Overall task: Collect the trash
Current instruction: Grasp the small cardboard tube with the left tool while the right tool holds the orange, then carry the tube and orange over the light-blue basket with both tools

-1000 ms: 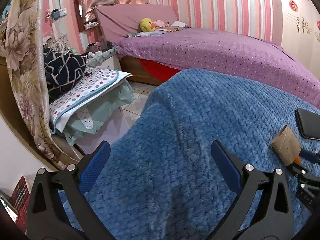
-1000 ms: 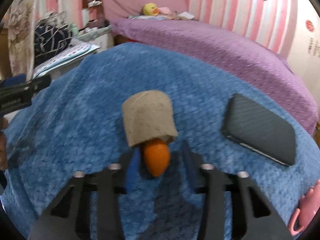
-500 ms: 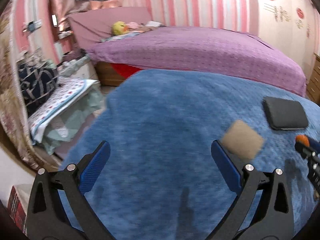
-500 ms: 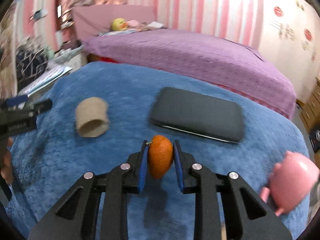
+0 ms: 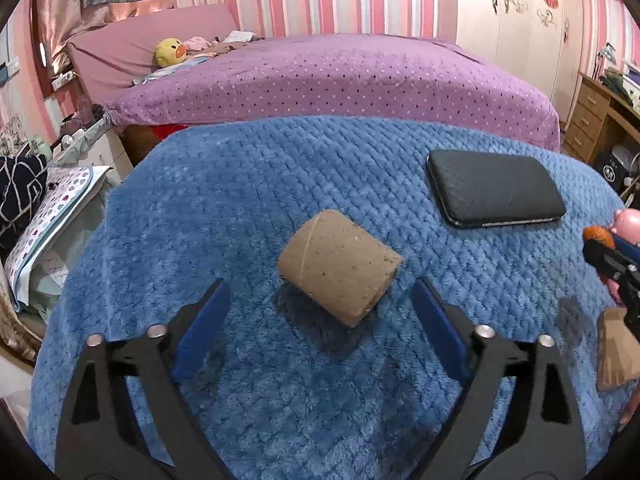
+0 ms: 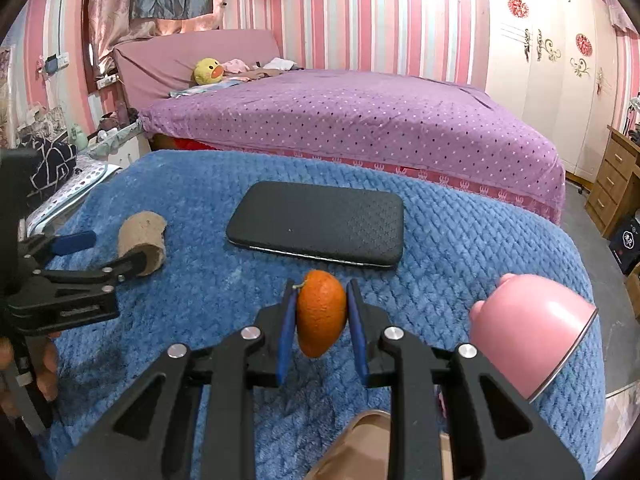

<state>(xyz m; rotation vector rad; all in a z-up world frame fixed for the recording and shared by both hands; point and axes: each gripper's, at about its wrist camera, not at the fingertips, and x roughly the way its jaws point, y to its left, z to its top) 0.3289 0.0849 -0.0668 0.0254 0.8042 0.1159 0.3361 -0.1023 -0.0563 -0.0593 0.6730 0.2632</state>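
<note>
A brown cardboard tube [image 5: 340,268] lies on its side on the blue blanket [image 5: 240,200]. My left gripper [image 5: 320,304] straddles it. Its jaws are closing, with the tube between them and a gap left on both sides. In the right wrist view the tube [image 6: 142,240] shows at the left, with the left gripper [image 6: 106,250] around its near end. My right gripper [image 6: 320,288] is shut on a small orange fruit [image 6: 320,314] and holds it above the blanket. The fruit [image 5: 598,236] also shows at the right edge of the left wrist view.
A black phone case [image 6: 320,224] lies flat beyond the fruit. A pink mug [image 6: 532,336] lies on its side at the right. A brown object [image 6: 360,440] sits low under the right gripper. Behind is a purple bed [image 5: 340,80], and the blanket's edge drops off at the left.
The left gripper swung over to the tube, which now lies between its narrower jaws. The right gripper carried the fruit rightward, away from the tube, toward the pink mug.
</note>
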